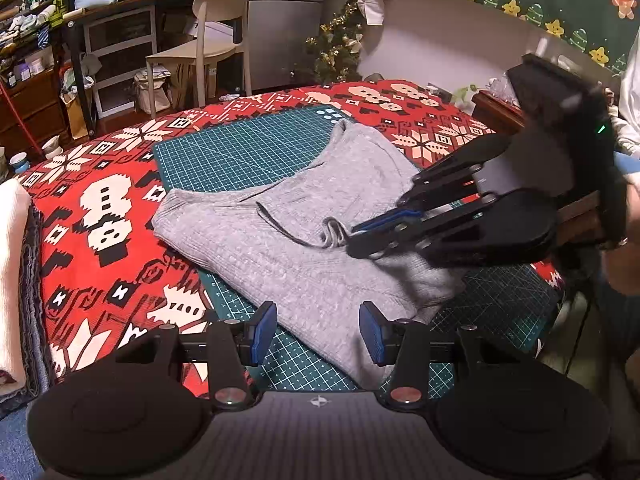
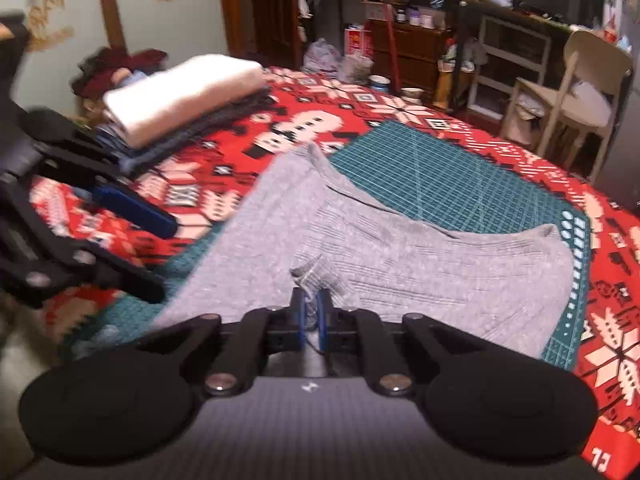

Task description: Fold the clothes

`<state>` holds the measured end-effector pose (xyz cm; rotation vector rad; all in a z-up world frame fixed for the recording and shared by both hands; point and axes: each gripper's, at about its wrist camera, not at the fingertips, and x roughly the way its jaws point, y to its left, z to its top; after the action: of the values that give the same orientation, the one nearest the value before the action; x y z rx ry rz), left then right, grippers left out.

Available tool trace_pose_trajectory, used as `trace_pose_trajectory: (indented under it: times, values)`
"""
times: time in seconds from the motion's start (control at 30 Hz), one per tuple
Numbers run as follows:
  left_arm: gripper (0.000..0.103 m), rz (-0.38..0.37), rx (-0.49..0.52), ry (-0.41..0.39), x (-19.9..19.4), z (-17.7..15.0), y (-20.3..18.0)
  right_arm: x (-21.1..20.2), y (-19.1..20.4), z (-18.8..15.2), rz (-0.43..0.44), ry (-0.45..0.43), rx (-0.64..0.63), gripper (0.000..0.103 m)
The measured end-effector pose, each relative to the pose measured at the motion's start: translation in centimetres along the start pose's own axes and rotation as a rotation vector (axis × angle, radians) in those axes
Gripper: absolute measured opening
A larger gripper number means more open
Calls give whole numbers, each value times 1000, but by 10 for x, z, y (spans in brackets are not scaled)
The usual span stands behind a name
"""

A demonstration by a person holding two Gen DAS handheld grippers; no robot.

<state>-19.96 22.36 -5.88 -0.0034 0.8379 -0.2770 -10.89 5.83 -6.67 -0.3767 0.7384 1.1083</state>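
One green cutting mat (image 1: 240,152) lies on a red patterned cloth (image 1: 100,208) in a messy room. The right gripper (image 2: 313,312) pinches a bunched bit of the grey sweater (image 1: 288,248) on the mat. The left gripper (image 1: 318,330) hangs open over the sweater's near edge. Folded clothes (image 2: 184,92) and a chair (image 1: 208,28) sit nearby.

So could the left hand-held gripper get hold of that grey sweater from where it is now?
Probably yes: the left hand-held gripper stands open right over the grey sweater's near edge, nothing between them.
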Motion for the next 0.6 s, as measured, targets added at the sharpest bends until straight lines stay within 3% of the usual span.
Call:
trace_pose_trajectory:
  times: [0.1,0.23,0.27,0.3,0.6]
  values:
    - [45,1,-3,2,1,1,0,-20,3,4,86,-31,-22,4]
    - [45,-3,-10,6,1,1,0,-27,8,5,135,-25,-59,16]
    - [45,-3,-11,6,1,1,0,-26,9,4,124,-16,-57,28]
    - [45,-3,-12,7,1,1,0,-26,9,3,116,-11,-53,31]
    - [45,-9,-21,14,1,-1,1,-24,23,-15,92,20,-70,29]
